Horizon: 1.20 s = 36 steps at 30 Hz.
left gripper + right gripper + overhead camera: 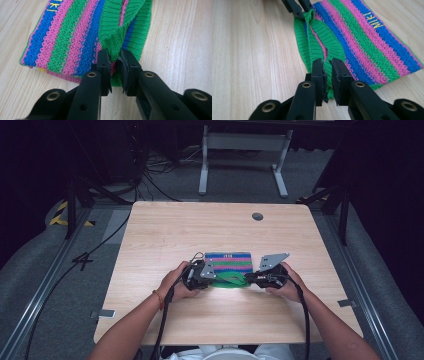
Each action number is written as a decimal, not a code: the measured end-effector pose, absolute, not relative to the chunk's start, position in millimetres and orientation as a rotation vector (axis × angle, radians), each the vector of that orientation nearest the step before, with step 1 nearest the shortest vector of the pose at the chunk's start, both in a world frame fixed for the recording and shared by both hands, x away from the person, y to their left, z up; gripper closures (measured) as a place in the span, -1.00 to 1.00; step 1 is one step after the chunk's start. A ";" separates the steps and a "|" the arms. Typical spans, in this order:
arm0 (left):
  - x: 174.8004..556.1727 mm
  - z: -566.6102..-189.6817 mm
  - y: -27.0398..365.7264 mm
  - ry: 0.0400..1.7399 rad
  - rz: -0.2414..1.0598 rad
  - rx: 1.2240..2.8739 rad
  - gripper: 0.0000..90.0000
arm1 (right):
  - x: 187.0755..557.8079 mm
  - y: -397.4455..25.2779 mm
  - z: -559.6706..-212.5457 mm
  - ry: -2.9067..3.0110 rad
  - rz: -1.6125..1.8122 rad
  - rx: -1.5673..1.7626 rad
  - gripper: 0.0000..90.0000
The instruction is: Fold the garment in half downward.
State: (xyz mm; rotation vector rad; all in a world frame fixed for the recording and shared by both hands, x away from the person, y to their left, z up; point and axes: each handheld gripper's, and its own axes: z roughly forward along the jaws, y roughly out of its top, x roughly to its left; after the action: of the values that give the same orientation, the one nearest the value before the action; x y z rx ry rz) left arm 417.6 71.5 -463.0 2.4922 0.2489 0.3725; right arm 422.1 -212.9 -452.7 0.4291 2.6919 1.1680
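A folded knitted cloth (227,264) with green, pink and blue stripes and small yellow lettering lies near the middle of the table. Its near green ribbed edge (231,280) is lifted and stretched between both grippers. My left gripper (209,276) is shut on the left end of that edge (113,48). My right gripper (250,280) is shut on the right end (327,67). In the right gripper view the left gripper's black jaws (297,7) pinch the far end of the edge. The striped body (65,40) stays flat on the wood.
The light wooden table (165,235) has a round grommet hole (257,216) at the back right. Beyond the far edge stand a white frame (245,155) and cables on a grey floor. Bare wood (249,50) lies to each side of the cloth.
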 end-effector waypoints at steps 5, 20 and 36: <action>416.7 -466.9 74.6 0.243 0.333 2.463 0.47 | 420.2 -209.5 -460.0 2.685 1.171 0.460 0.74; 418.3 -456.3 95.2 0.375 0.239 2.324 0.09 | 416.8 -208.7 -464.6 2.642 1.137 0.505 0.68; 429.4 -474.8 87.4 0.418 0.190 2.341 0.78 | 422.9 -199.4 -474.0 2.605 1.052 0.502 0.69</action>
State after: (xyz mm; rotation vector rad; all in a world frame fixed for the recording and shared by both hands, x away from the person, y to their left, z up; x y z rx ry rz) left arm 429.4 87.4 -474.8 2.3415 0.4183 0.1903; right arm 422.9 -199.4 -474.0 0.5016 2.6054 1.0523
